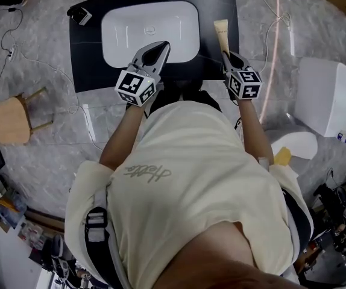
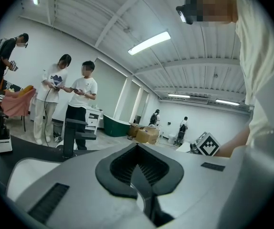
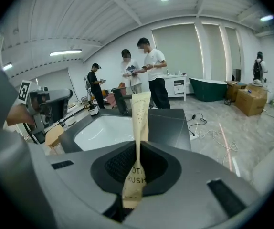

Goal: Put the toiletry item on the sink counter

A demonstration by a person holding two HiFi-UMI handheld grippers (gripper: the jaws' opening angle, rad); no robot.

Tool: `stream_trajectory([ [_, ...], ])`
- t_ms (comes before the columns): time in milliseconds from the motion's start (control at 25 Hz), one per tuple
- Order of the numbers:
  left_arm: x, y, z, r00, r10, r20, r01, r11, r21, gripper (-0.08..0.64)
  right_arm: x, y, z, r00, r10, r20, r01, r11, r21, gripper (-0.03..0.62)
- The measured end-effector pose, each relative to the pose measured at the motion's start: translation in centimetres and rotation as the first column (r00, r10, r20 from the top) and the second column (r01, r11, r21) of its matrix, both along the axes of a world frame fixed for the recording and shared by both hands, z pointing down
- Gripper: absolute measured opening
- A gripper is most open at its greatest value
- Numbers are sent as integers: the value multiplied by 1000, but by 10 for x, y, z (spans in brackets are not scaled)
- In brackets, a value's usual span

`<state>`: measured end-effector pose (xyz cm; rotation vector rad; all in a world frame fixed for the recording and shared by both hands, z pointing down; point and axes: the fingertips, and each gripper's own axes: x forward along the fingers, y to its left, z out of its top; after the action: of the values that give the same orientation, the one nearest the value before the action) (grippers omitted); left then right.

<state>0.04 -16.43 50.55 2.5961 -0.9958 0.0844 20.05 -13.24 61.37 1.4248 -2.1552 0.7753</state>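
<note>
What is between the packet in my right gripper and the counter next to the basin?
Nothing visible. The right gripper is shut on the packet, which juts out over the dark counter right of the basin, and that stretch looks bare. The left gripper is off to the side, over the basin.

- sink basin (image 1: 122,38): glossy white, smooth, ceramic-looking
- desk (image 1: 88,71): smooth matt black
- toiletry packet (image 3: 141,111): cream, papery, matt
- right tool (image 3: 138,143): matt grey plastic, ribbed black pads
- stool (image 1: 10,120): pale wood
</note>
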Motion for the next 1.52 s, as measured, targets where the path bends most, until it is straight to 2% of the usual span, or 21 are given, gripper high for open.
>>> stream_trajectory([
  [200, 0, -8, 2, 1000, 22, -7, -22, 1000, -6, 3, -5, -7, 21, 998, -37, -55, 35, 998, -45, 23],
  [440, -5, -17, 9, 1000, 30, -3, -30, 999, -25, 3, -8, -22, 47, 998, -26, -58, 19, 993, -116, 23],
  [920, -14, -45, 23, 1000, 6, 16, -4, 998, -63, 3, -1, -43, 89, 997, -12, -81, -5, 980, -200, 23],
  [1520, 2, -68, 30, 1000, 4, 0, -4, 996, -94, 3, -2, -53, 119, 995, -2, -98, -27, 956, -291, 23],
])
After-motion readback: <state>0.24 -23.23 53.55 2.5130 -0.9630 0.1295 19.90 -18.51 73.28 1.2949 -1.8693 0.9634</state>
